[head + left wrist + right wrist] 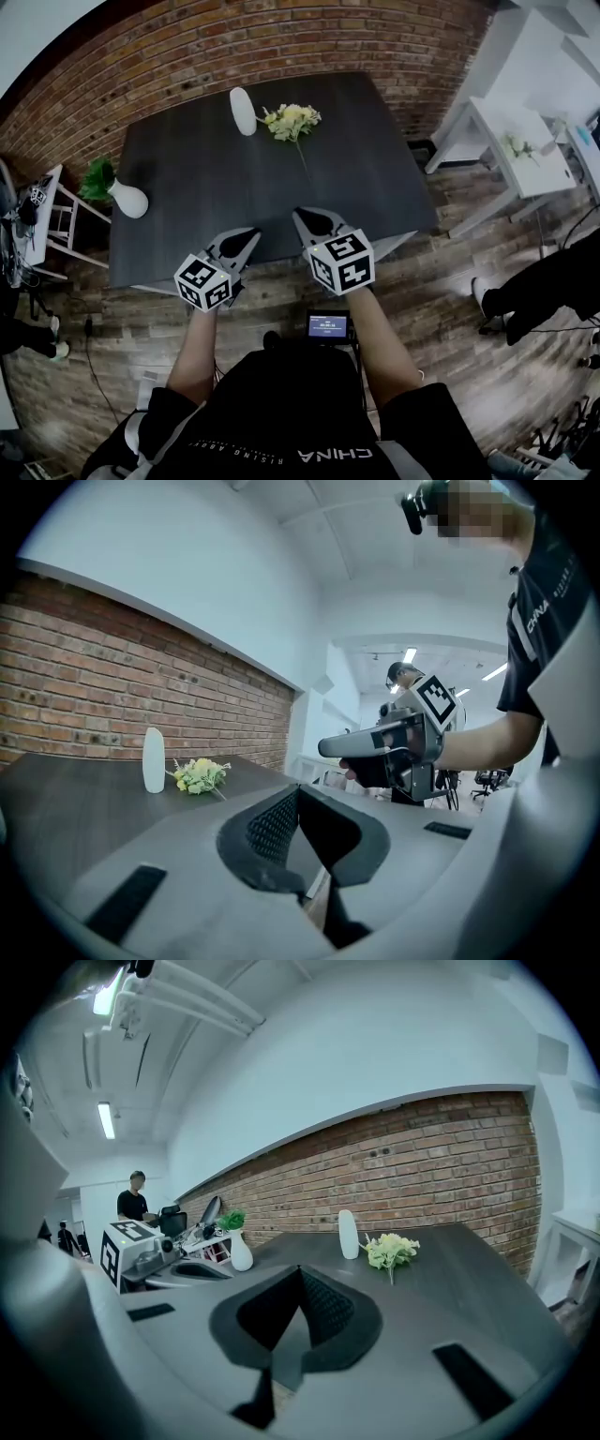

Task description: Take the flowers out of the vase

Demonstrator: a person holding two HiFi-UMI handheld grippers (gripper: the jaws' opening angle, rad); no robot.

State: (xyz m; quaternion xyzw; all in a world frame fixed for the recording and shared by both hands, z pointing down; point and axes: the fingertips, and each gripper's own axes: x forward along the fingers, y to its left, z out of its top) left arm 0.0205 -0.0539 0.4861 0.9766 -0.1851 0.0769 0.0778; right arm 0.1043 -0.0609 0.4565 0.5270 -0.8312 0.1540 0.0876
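Note:
A tall white vase (243, 111) stands empty near the far edge of the dark table (206, 187). A bunch of pale yellow flowers (292, 121) lies flat on the table just right of it, stem toward me. The vase (154, 759) and flowers (200, 775) show far off in the left gripper view, and again as vase (348, 1234) and flowers (391, 1251) in the right gripper view. My left gripper (251, 232) and right gripper (302, 217) hover over the table's near edge, both shut and holding nothing.
A second white vase with green leaves (120, 192) stands at the table's left edge. A white side table (525, 150) with a small plant is at the right. A person's legs (525, 286) are at far right, another person (137, 1202) stands far off.

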